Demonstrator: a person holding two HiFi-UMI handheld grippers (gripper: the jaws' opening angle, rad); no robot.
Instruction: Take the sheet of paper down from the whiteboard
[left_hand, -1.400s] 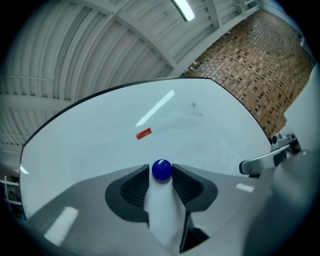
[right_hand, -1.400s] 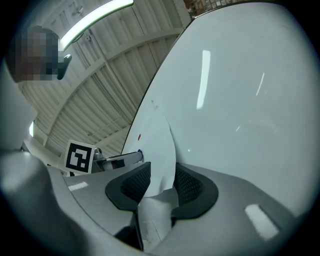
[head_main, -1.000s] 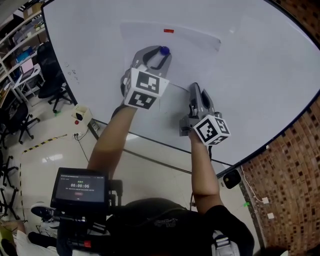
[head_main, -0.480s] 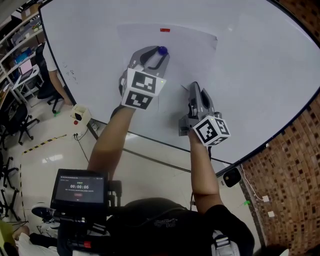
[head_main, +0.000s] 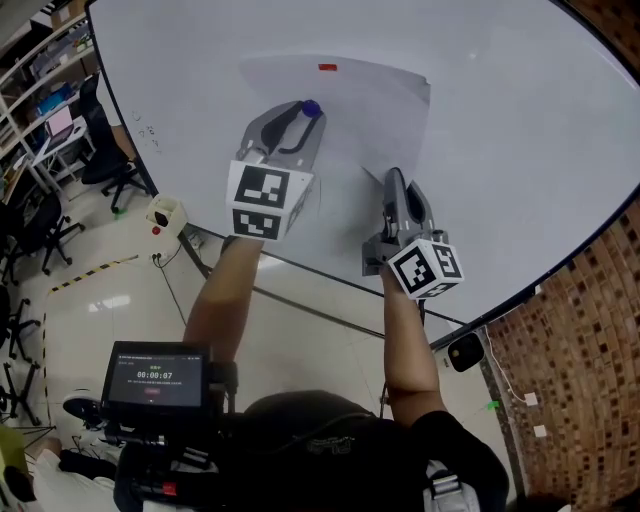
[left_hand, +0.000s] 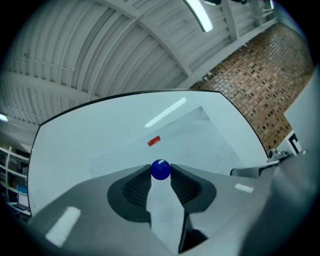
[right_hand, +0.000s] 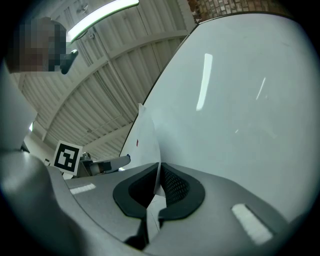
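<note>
A white sheet of paper (head_main: 372, 98) hangs on the whiteboard (head_main: 520, 150) under a small red magnet (head_main: 327, 68). Its lower right corner is lifted off the board, with my right gripper (head_main: 393, 181) shut on it. In the right gripper view the sheet's edge (right_hand: 148, 134) runs down between the closed pads (right_hand: 170, 184). My left gripper (head_main: 306, 112) is shut on a round blue magnet (head_main: 311, 108), held just off the sheet's left part. In the left gripper view the blue magnet (left_hand: 160, 169) sits between the fingertips, below the red magnet (left_hand: 154, 141).
A brick wall (head_main: 590, 330) stands right of the board. Office chairs (head_main: 100, 165) and shelves (head_main: 40, 70) fill the left side, with yellow-black tape (head_main: 85, 280) on the floor. A screen device (head_main: 155, 375) hangs at the person's chest.
My left gripper has drawn back to the left and a little lower with the blue magnet in it. The right gripper has stayed where it was, on the paper's corner.
</note>
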